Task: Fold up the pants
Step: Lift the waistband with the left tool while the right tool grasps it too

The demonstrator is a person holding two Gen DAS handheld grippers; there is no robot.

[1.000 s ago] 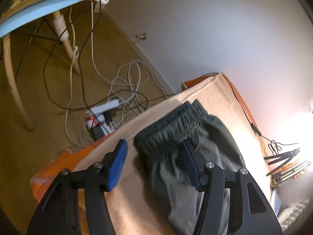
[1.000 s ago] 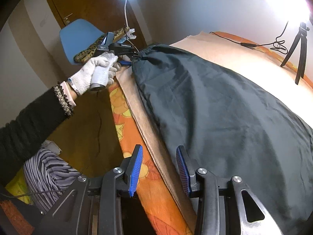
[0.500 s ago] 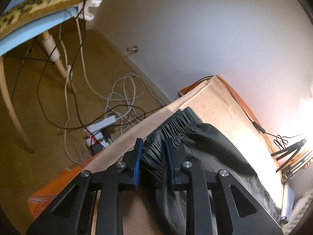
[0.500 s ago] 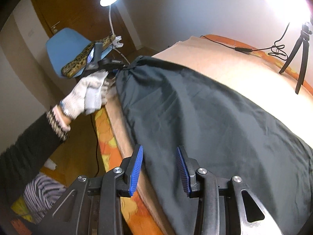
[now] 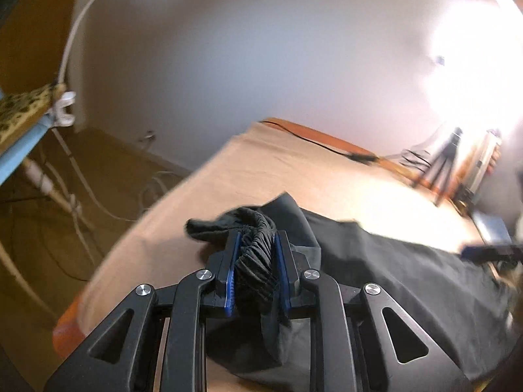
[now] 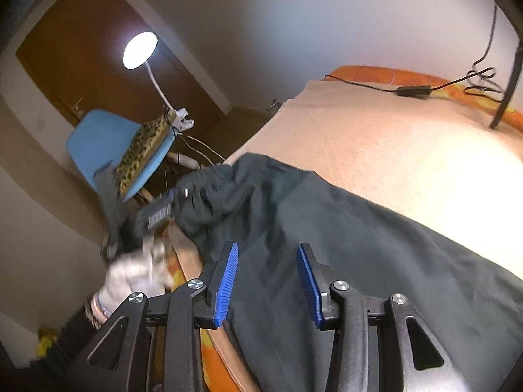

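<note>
Up close, the left gripper [image 5: 255,263] has just closed and clamps the gathered waistband [image 5: 253,254] of the dark pants [image 5: 392,268]. Opening slightly, the right gripper [image 6: 266,281] hovers with jaws apart over the pants' cloth, which stretches across the beige blanket [image 6: 376,137] beyond.

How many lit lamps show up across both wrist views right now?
2. A white gooseneck lamp is clipped to the blue chair beside the bed. A second, glaring light stands above the tripod at the bed's far side. Others may be out of frame.

Left claw [image 5: 255,254] clamped; right claw [image 6: 266,281] parted.
</note>
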